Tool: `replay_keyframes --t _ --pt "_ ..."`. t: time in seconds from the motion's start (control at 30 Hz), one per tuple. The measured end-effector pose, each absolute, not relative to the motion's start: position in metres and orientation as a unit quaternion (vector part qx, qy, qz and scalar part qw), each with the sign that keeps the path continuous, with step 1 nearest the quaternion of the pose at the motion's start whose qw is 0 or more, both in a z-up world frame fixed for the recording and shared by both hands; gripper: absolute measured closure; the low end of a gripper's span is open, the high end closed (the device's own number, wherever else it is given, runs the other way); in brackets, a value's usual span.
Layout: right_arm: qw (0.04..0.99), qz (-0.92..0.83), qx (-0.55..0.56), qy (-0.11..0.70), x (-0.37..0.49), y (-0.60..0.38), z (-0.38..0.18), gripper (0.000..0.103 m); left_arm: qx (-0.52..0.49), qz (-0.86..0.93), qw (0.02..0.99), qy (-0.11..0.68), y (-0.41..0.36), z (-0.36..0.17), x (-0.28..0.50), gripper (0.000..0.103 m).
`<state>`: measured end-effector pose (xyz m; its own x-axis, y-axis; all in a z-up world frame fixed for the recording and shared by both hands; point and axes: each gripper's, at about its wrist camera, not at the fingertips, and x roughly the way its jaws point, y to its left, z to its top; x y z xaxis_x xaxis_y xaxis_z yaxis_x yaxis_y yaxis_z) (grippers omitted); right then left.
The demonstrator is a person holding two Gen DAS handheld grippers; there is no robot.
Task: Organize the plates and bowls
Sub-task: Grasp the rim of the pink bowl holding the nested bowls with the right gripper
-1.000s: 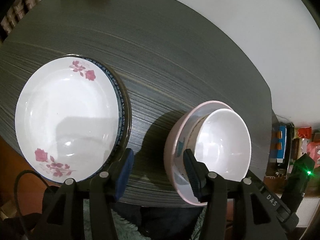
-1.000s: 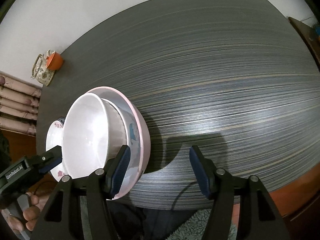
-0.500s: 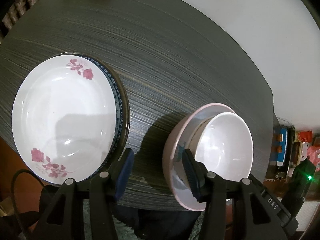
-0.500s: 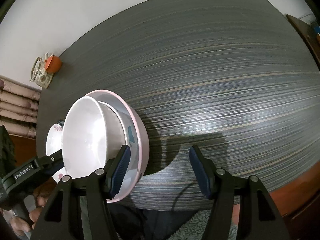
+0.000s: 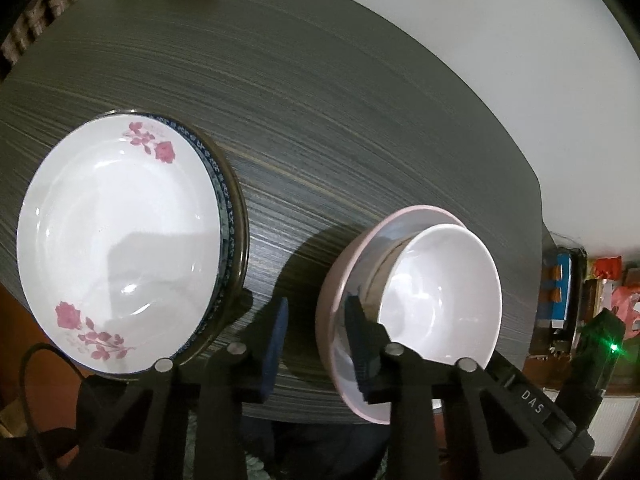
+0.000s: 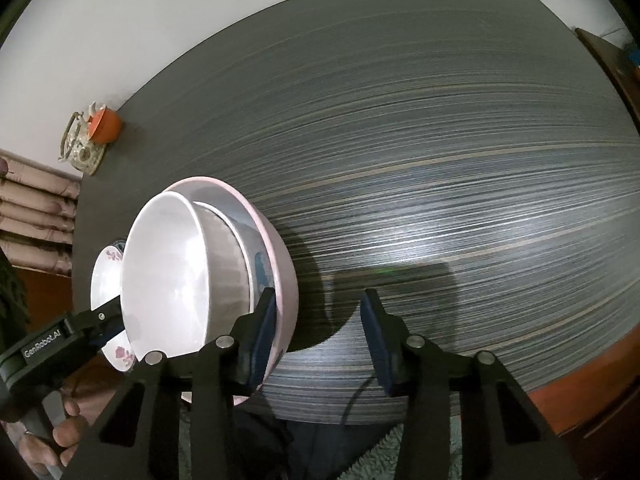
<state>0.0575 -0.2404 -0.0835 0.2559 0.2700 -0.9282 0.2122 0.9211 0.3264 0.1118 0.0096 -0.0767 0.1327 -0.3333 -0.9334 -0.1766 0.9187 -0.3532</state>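
On the dark table [image 5: 360, 128] we note the white bowl [image 5: 440, 296] nested in the pink bowl [image 5: 332, 304] beside stacked floral plates [image 5: 116, 248], both the left gripper [image 5: 318, 344] and right gripper [image 6: 318, 340] released and empty, while only the right view shows the orange teapot [image 6: 94, 136] whole.

A white bowl [image 5: 440, 292] sits nested inside a wider pink bowl [image 5: 340, 276] near the table edge. Beside them, apart, a white rose-printed plate [image 5: 116, 248] lies on a blue-rimmed plate [image 5: 224, 200].
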Motion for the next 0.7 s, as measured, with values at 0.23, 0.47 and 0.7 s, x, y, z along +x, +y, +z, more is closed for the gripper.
replay_keyframes --t 0.23,0.47,0.7 --pt "0.765 0.018 0.195 0.613 0.06 -0.24 -0.086 0.067 -0.198 -0.06 0.719 0.664 0.009 -0.088 0.114 0.08" --pt "0.767 0.01 0.185 0.614 0.064 -0.241 -0.088 0.072 -0.192 -0.074 0.711 0.673 -0.001 -0.096 0.116 0.09" --pt "0.763 0.019 0.201 0.614 0.065 -0.241 -0.091 0.082 -0.189 -0.076 0.711 0.673 -0.002 -0.096 0.115 0.093"
